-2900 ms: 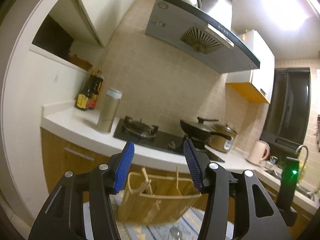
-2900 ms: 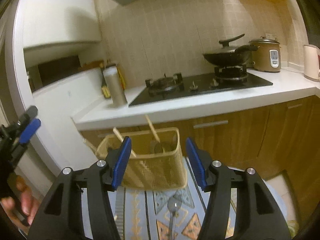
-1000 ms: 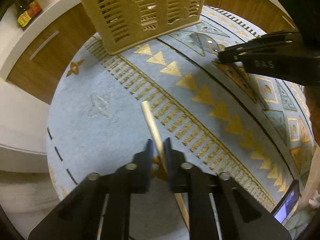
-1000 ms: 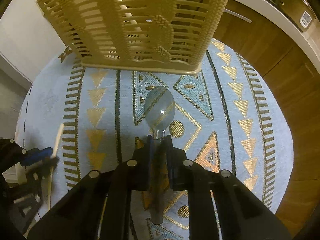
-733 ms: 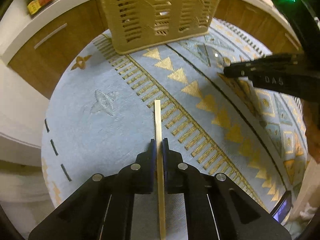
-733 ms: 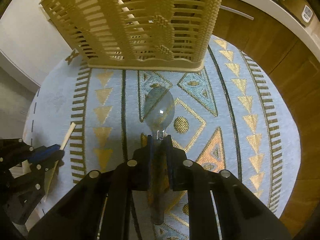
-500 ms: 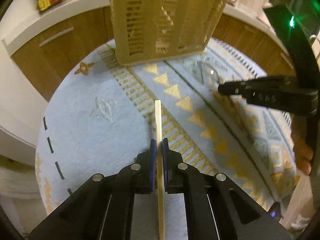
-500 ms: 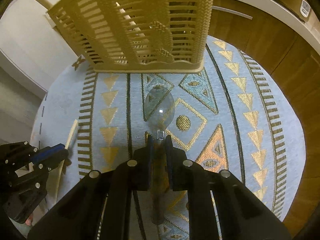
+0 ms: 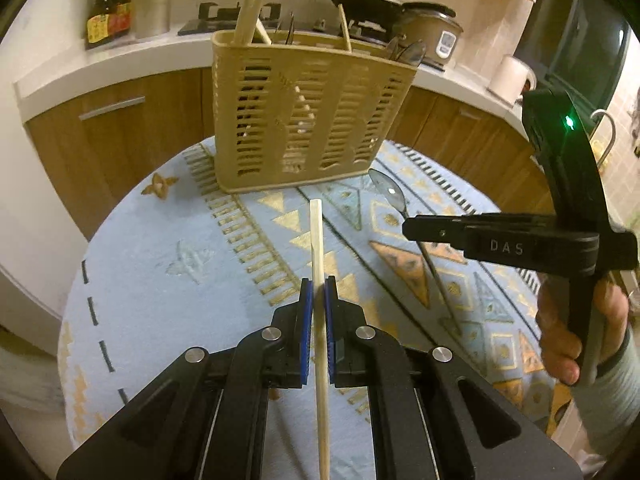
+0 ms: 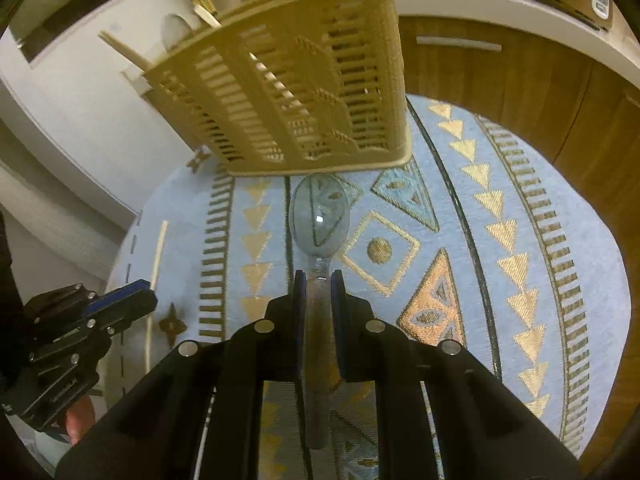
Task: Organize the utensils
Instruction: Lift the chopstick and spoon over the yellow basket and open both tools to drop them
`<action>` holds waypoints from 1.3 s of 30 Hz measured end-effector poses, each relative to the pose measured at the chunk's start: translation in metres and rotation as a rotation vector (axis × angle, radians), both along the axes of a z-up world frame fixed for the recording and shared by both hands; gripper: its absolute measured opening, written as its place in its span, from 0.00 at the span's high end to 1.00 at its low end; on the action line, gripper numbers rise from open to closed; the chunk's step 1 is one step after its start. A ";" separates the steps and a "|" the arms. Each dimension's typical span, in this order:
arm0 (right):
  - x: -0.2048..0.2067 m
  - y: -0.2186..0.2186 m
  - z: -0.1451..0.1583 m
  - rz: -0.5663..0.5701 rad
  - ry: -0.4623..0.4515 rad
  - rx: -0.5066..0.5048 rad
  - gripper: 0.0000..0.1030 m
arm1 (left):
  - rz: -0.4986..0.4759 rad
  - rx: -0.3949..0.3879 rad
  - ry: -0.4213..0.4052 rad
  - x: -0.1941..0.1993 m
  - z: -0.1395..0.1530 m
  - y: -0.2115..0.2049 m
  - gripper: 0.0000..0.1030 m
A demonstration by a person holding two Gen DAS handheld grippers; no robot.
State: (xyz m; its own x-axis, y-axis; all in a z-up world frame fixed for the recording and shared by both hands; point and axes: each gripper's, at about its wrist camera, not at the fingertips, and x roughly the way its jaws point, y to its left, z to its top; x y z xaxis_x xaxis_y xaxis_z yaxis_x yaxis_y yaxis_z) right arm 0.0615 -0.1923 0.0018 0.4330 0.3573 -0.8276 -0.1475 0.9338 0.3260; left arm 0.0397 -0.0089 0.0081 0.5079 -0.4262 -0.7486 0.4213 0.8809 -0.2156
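— Where's the slotted utensil basket?
— At the table's far side, straight beyond both tools.
— And they hold?
— Left gripper clamps a chopstick; right gripper pinches a spoon. Both long axes point toward the basket.

Right gripper is clamped on the spoon handle, bowl pointing ahead toward the basket just beyond it. Off to its left, the left gripper pinches a chopstick above the patterned cloth.
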 end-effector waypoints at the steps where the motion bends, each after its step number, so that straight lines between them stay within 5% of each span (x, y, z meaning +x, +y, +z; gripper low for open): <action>1: -0.003 -0.001 0.003 0.004 -0.017 0.003 0.90 | 0.005 -0.009 -0.015 -0.001 0.003 0.000 0.96; 20: -0.032 0.007 0.068 0.119 -0.326 0.195 0.90 | 0.090 -0.232 -0.215 -0.006 0.055 0.022 0.96; 34: -0.006 -0.013 0.139 0.009 -0.580 0.190 0.90 | 0.159 -0.332 -0.619 -0.001 0.140 -0.006 0.96; 39: 0.014 -0.018 0.163 -0.036 -0.666 0.157 0.90 | 0.182 -0.387 -0.657 0.022 0.155 -0.017 0.96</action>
State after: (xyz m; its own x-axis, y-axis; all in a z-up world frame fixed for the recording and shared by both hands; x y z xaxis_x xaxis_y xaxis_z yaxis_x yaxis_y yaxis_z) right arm 0.0755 -0.2106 0.1650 0.8456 0.4271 -0.3202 -0.3334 0.8911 0.3080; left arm 0.0621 -0.0261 0.1629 0.8823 -0.4628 -0.0860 0.4248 0.8615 -0.2780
